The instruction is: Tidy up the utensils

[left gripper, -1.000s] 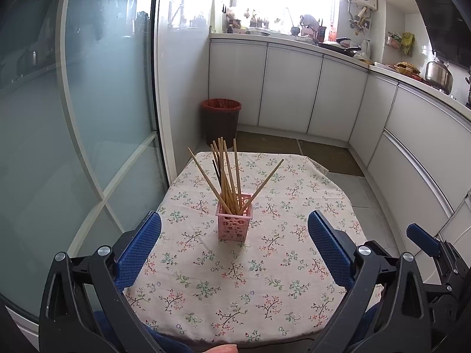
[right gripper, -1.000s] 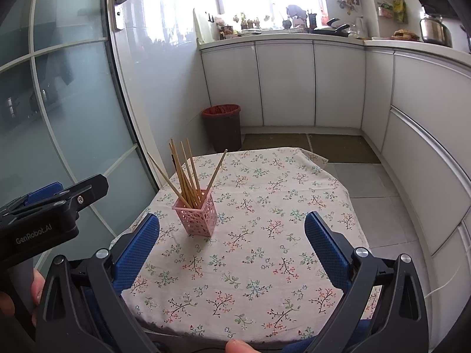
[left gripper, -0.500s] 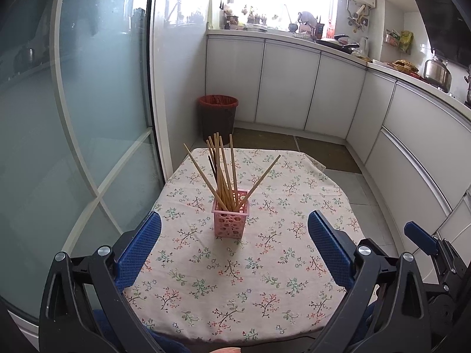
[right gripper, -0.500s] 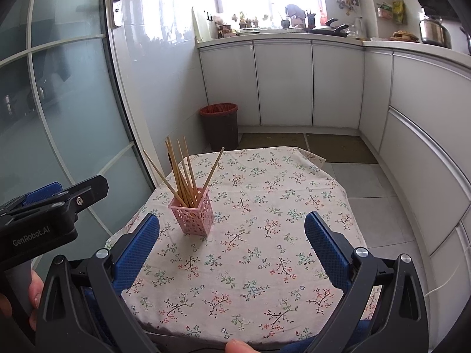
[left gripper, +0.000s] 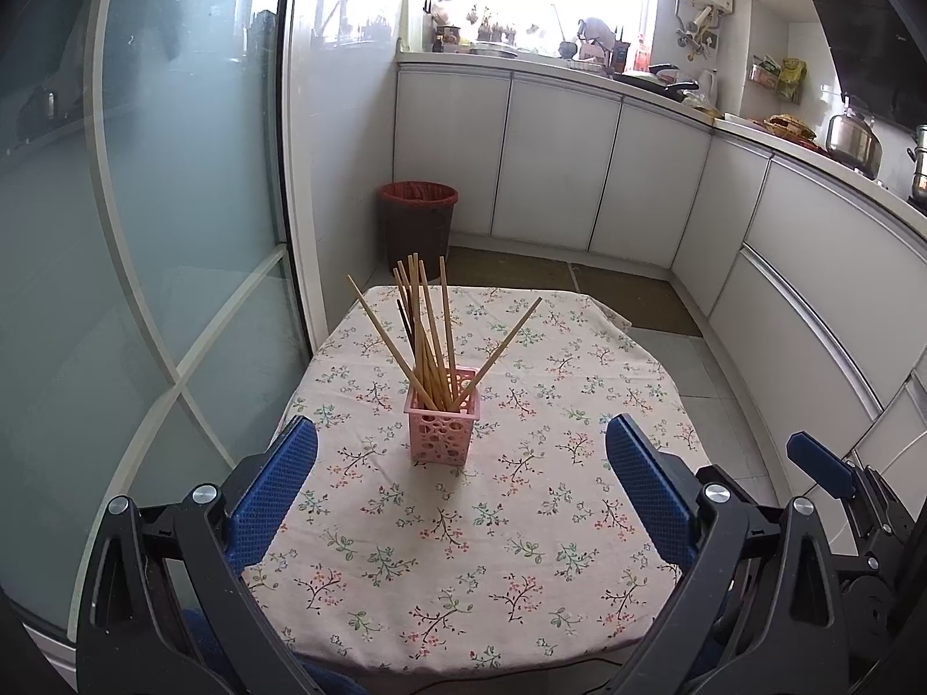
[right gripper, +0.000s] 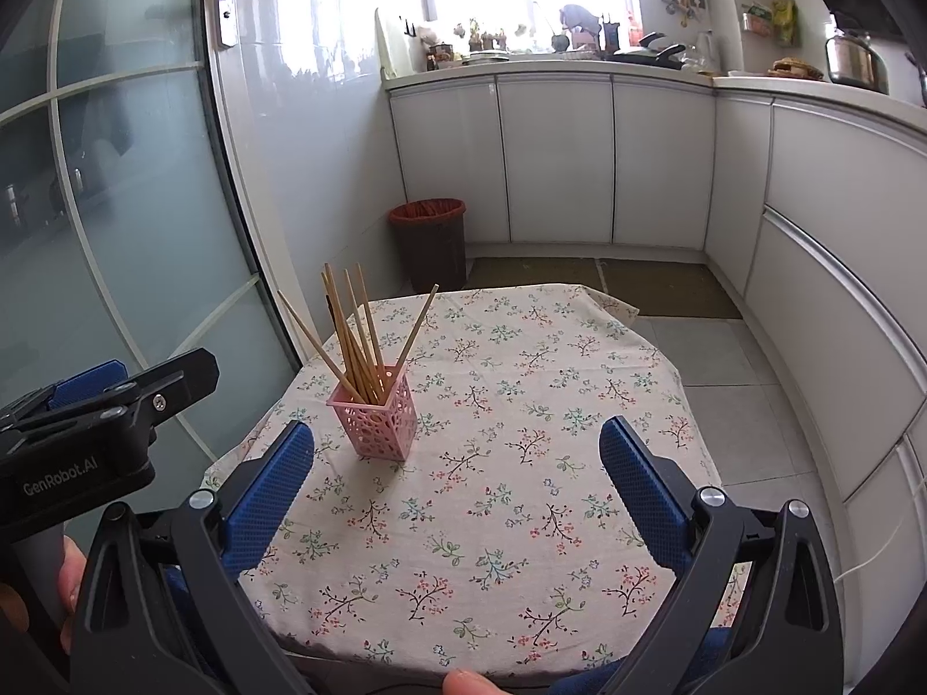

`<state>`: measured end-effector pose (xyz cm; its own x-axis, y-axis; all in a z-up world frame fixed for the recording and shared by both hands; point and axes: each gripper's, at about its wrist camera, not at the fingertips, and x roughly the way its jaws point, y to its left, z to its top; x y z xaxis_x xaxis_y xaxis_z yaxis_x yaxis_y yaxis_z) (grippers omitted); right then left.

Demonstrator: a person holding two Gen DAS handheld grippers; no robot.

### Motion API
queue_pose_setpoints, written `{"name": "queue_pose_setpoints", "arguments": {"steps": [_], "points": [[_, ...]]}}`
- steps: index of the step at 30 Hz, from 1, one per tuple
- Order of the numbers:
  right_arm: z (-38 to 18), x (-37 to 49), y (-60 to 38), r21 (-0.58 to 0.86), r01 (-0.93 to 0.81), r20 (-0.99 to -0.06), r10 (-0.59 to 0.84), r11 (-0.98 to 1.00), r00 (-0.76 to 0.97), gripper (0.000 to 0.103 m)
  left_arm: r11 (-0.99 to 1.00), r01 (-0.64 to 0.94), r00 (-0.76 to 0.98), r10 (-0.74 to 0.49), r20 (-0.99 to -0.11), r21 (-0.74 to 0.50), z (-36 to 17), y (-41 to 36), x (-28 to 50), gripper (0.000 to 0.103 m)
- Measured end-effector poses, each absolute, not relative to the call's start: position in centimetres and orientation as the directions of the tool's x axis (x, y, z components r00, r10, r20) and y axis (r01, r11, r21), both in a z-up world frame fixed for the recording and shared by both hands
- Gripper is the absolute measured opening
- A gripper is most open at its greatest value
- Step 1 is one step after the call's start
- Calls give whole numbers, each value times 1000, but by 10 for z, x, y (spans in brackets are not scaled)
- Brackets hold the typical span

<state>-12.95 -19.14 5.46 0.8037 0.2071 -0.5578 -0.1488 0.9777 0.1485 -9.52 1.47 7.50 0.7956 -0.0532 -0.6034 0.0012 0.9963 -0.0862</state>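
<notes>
A pink perforated holder [left gripper: 443, 416] stands upright on the floral tablecloth [left gripper: 492, 521], left of the table's middle. Several wooden chopsticks [left gripper: 429, 336] stand fanned out in it. It also shows in the right wrist view [right gripper: 376, 414], with the chopsticks [right gripper: 353, 336]. My left gripper [left gripper: 462, 452] is open and empty, held back above the table's near edge, the holder in line between its blue pads. My right gripper [right gripper: 456, 457] is open and empty, the holder ahead to its left. The left gripper's body [right gripper: 87, 440] shows at the right view's left side.
A frosted glass door [left gripper: 145, 260] runs close along the table's left side. A red-lined bin [left gripper: 417, 226] stands on the floor behind the table. White cabinets [left gripper: 608, 174] and a cluttered counter curve round the back and right.
Both grippers have drawn back and risen a little; the holder looks smaller and farther off. Both jaws stay open. The holder and chopsticks have not moved.
</notes>
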Motion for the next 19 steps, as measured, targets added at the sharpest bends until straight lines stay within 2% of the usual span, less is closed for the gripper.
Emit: {"name": "queue_pose_setpoints", "arguments": {"steps": [19], "points": [[51,-128,-188,148,-146,-565,205,978,799,96,996,-6,791,-47,-610,-84,70,14,-94,96]]}}
